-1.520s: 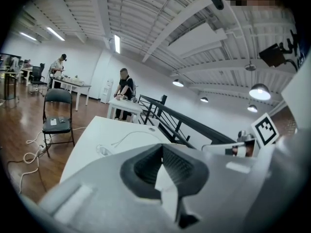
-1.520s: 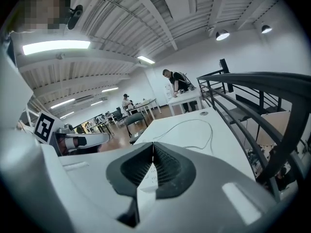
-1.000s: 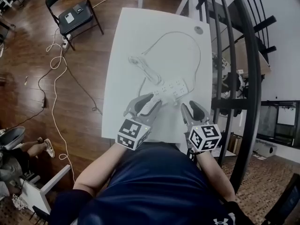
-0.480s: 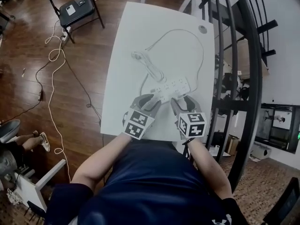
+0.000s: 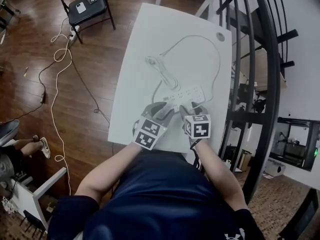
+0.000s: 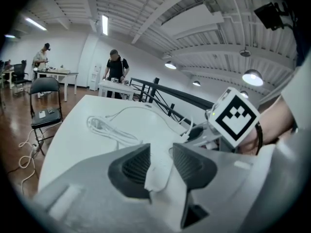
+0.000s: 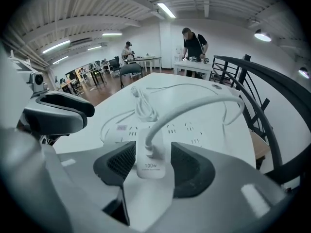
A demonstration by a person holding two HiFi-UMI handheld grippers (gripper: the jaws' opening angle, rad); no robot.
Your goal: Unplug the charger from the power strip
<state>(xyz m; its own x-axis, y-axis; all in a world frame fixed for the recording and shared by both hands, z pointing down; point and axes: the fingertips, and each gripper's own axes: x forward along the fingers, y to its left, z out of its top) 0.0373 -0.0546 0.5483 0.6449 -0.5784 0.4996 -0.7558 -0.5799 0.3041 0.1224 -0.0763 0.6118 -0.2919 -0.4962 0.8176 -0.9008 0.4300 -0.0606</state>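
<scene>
Right gripper [image 7: 152, 152], jaws closing, brackets the charger [image 7: 150, 169] — left gripper [image 6: 161, 152], jaws apart, straddles the power strip [image 5: 187, 94].

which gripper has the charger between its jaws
The right gripper: the white charger marked 100w, its cable arching out of it, stands between its closing jaws. The left gripper instead straddles the end of the power strip.

— How many things are you counting on the one table [image 5: 145, 59]?
— I'm counting one power strip [image 5: 187, 94], one charger [image 7: 150, 161] and one coiled cable bundle [image 5: 154, 63].
— And beyond it?
— I'm seeing one folding chair [image 5: 87, 6] and two standing people [image 6: 115, 69].
</scene>
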